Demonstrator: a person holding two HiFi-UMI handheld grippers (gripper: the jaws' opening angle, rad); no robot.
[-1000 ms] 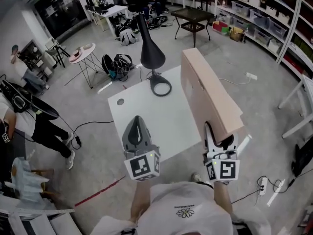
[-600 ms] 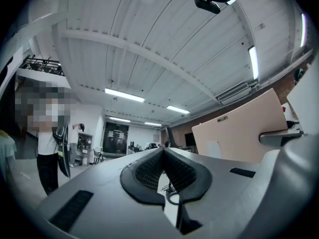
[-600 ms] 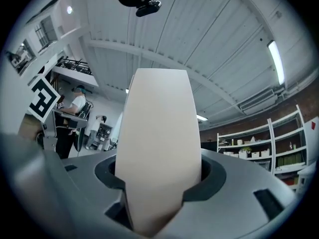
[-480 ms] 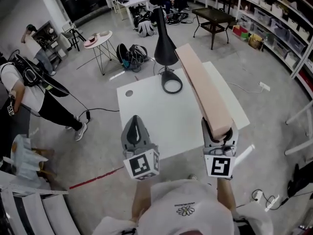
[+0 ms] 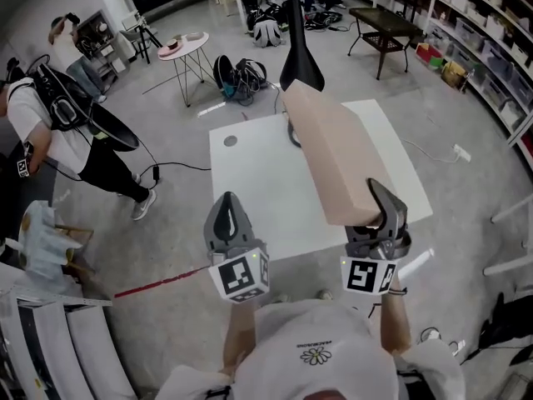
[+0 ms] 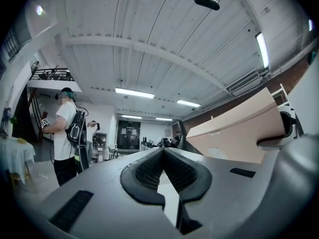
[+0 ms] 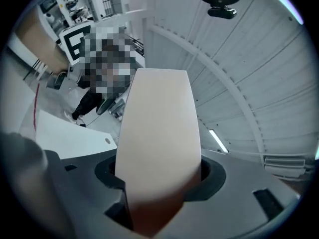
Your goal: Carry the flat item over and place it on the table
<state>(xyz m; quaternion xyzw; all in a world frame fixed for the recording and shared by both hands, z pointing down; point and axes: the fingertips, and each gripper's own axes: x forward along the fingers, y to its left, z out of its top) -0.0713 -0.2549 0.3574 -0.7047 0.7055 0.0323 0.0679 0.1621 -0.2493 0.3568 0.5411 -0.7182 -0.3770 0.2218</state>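
The flat item is a long tan cardboard box (image 5: 329,152). My right gripper (image 5: 379,219) is shut on its near end, and the box juts forward and up over the right half of the white table (image 5: 250,190). In the right gripper view the box (image 7: 159,128) fills the space between the jaws, with the table (image 7: 65,138) below at the left. My left gripper (image 5: 226,217) hovers over the table's near left edge, shut and empty. The left gripper view shows its fingertips (image 6: 163,152) together and the box (image 6: 239,128) off to the right.
A black lamp (image 5: 298,52) stands at the table's far edge, just behind the box. A person with a backpack (image 5: 62,115) stands on the floor to the left. A round side table (image 5: 183,48) and bags (image 5: 241,77) lie beyond. Shelves (image 5: 483,48) line the right wall.
The box has swung from standing on edge to lying flatter with its broad face up, and has shifted over the table. The left gripper has stayed shut and low.
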